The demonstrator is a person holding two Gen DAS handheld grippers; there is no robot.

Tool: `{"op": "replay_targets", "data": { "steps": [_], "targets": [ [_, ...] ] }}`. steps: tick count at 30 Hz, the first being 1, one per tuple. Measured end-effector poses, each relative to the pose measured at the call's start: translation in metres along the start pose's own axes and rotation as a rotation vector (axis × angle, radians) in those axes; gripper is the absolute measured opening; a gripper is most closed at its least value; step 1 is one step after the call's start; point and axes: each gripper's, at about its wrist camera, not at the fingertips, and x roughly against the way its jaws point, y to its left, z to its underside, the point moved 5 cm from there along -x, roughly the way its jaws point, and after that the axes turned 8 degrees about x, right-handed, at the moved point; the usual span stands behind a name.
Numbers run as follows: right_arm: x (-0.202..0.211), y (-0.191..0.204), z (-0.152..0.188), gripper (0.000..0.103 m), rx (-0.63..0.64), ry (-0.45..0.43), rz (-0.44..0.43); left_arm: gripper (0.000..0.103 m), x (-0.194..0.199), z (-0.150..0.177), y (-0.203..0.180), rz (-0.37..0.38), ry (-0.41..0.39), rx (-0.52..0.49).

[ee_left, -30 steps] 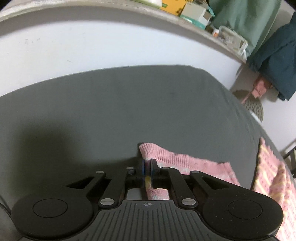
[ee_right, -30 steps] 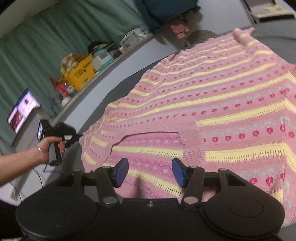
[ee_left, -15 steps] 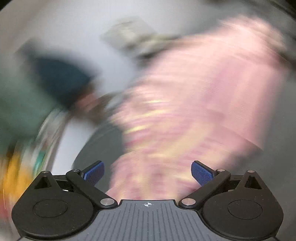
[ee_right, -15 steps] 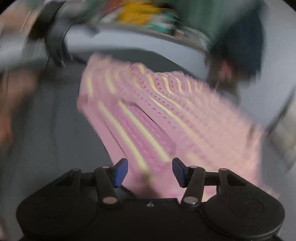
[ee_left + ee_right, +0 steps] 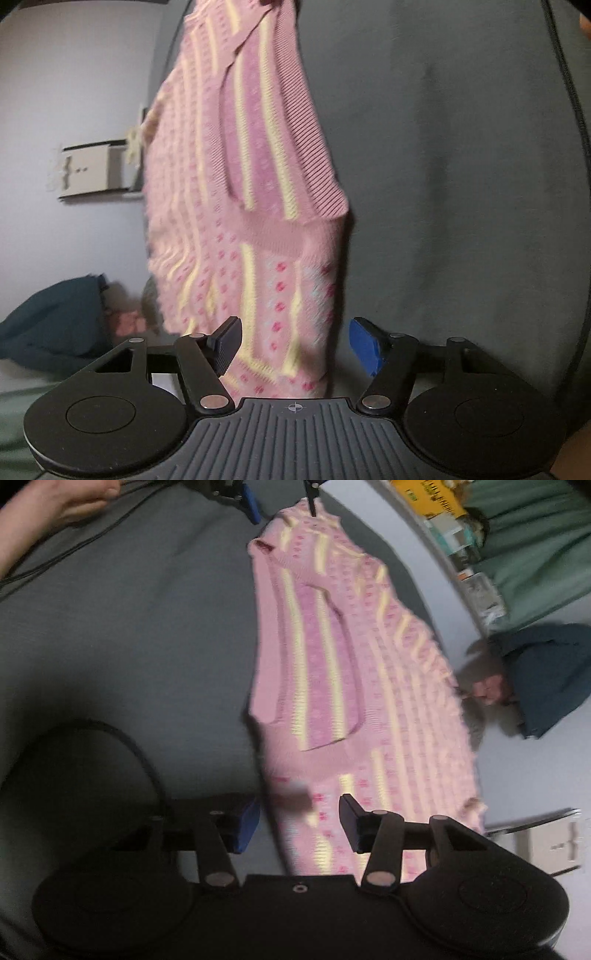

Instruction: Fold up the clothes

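The pink knitted sweater (image 5: 354, 672) lies on the dark grey bed (image 5: 129, 635) with its long axis running between the two grippers, each end lying between open jaws, left gripper (image 5: 295, 347) and right gripper (image 5: 299, 823) alike holding nothing.

A dark grey fabric sheet (image 5: 129, 635) covers the flat surface and fills most of both views. Thin black cables (image 5: 70, 550) trail across it near the top left of the right wrist view, and a thicker black cable (image 5: 140, 760) loops lower down. A dark teal garment (image 5: 546, 675) lies bunched against the pale lilac wall (image 5: 74, 74). A green curtain (image 5: 528, 554) hangs beyond a cluttered ledge that bears a yellow cardboard box (image 5: 428, 498). A white flat box with dark edges (image 5: 88, 170) sits by the wall.
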Motion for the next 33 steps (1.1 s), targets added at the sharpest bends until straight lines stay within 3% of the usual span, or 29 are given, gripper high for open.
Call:
{"op": "replay_targets", "data": {
  "steps": [2,6,8,11,13,15,16,18,19,23,27,33],
  "targets": [
    [-0.002,0.005,-0.004,0.042,0.023,-0.014,0.016,0.064,-0.003,-0.002,-0.004,0.018,-0.006,-0.009],
    [-0.007,0.005,-0.011,0.042,0.03,-0.017,0.062,0.049,-0.014,-0.005,-0.004,0.004,0.007,0.005],
    [-0.008,0.005,-0.011,0.042,0.034,-0.008,0.071,0.048,-0.018,-0.006,-0.007,0.002,0.016,0.001],
    [-0.007,0.008,-0.01,0.041,0.036,0.02,0.072,0.033,-0.026,-0.008,-0.01,0.0,0.029,-0.003],
    [-0.008,0.01,-0.01,0.04,0.04,0.031,0.082,0.015,-0.029,-0.008,-0.013,0.005,0.035,-0.014],
    [-0.012,0.009,-0.012,0.037,0.025,0.034,0.095,0.009,-0.029,-0.008,-0.017,0.011,0.038,-0.015],
    [-0.014,0.008,-0.011,0.036,0.018,0.043,0.097,0.008,-0.028,-0.008,-0.017,0.009,0.041,-0.003],
    [-0.021,0.005,-0.01,0.009,0.003,0.072,0.092,0.006,-0.022,-0.005,-0.014,0.02,0.048,0.069],
    [-0.022,0.005,-0.009,0.007,0.0,0.071,0.083,0.005,-0.018,-0.003,-0.013,0.025,0.044,0.084],
    [-0.005,0.001,-0.002,0.006,-0.006,-0.004,-0.018,0.005,0.001,0.001,-0.011,0.065,0.032,0.096],
    [0.02,-0.008,0.003,0.006,-0.039,-0.066,-0.11,0.005,0.029,-0.008,0.003,0.151,-0.011,0.179],
    [0.032,-0.006,0.011,0.006,-0.071,-0.05,-0.269,0.004,0.055,-0.016,0.006,0.266,-0.042,0.199]
  ]
}}
